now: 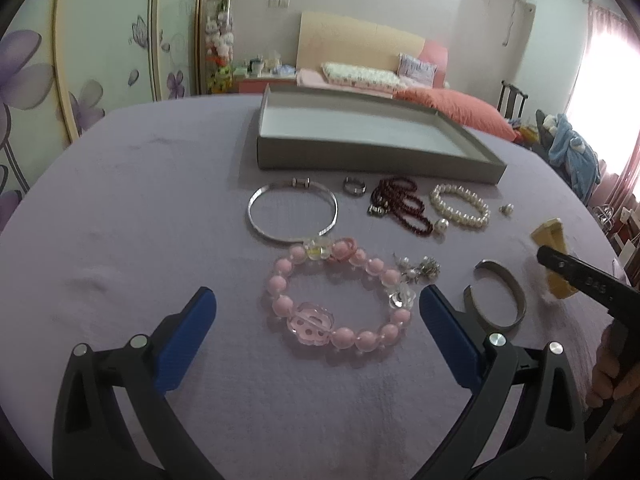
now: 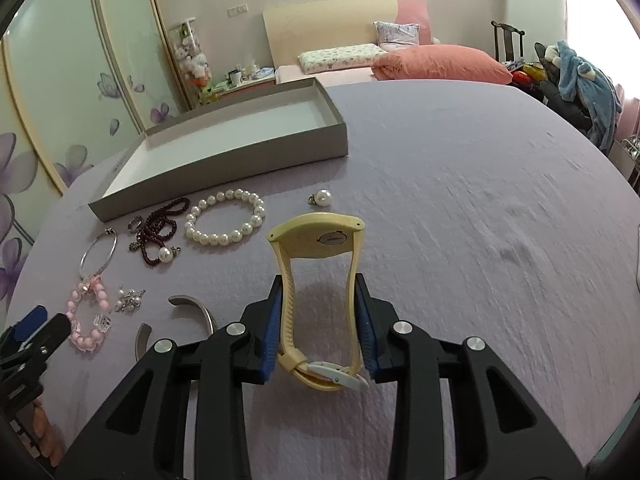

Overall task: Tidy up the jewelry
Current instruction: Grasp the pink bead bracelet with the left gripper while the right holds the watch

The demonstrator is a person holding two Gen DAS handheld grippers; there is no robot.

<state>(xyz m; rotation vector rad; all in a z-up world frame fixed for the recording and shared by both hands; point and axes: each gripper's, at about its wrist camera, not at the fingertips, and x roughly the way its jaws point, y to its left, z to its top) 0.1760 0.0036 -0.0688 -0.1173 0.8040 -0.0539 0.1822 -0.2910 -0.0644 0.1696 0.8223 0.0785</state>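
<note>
A pale yellow watch (image 2: 316,236) stands on edge on the lilac cloth, and my right gripper (image 2: 318,280) is shut on its strap, one blue pad against each side. My left gripper (image 1: 316,292) is open and hangs low over a pink bead bracelet (image 1: 298,256), with its blue fingers (image 1: 200,312) at either side of it and apart from it. An empty grey box (image 1: 360,156) sits further back. In the left wrist view the watch (image 1: 550,236) and the right gripper's finger show at the right edge.
Between box and grippers lie a silver bangle (image 1: 292,210), a ring (image 1: 355,186), dark red beads (image 1: 400,204), a pearl bracelet (image 1: 460,206), a pearl pendant (image 2: 322,197), small earrings (image 1: 416,270) and a metal cuff (image 1: 500,296). A bed and wardrobe stand behind the table.
</note>
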